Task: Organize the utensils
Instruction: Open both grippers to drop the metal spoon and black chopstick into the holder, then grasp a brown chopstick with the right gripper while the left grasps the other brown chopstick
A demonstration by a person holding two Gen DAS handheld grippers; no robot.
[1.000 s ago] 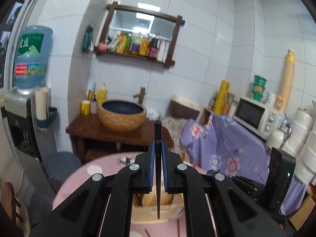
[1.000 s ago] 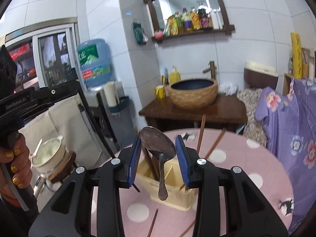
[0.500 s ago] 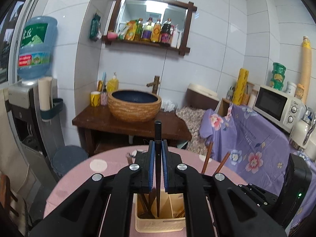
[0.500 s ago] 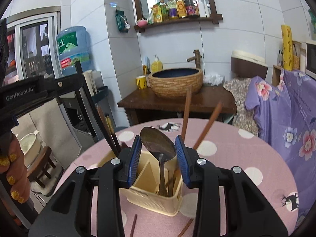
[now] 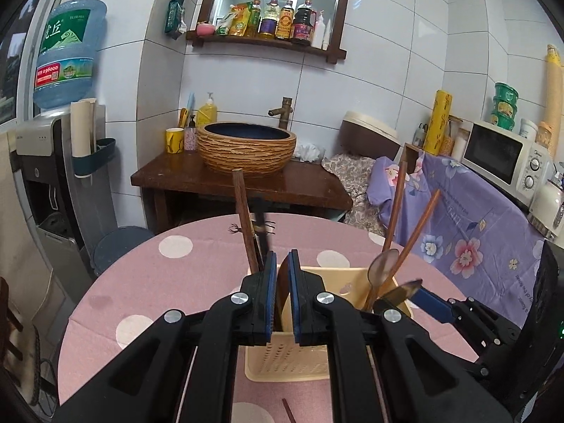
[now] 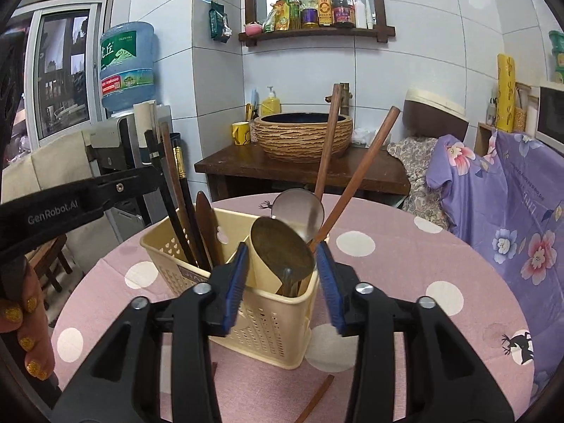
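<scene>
Looking at our yellow basket (image 6: 268, 317) on the pink table (image 6: 423, 264), we think we are partly done. Chopsticks and spoons already stand inside it. A few sticks (image 6: 317, 396) lie loose on the table near the basket. Our right gripper (image 6: 282, 275) is spread wide around a dark spoon (image 6: 282, 243) that stands in the basket. Our left gripper (image 5: 281, 296) is nearly pressed together on a thin brown piece (image 5: 282, 287) over the basket; we cannot tell if it grips.

Upright chopsticks (image 6: 326, 141) crowd the caddy (image 6: 271, 320) mouth, bare pink tablecloth (image 6: 440, 257) open rightward
</scene>
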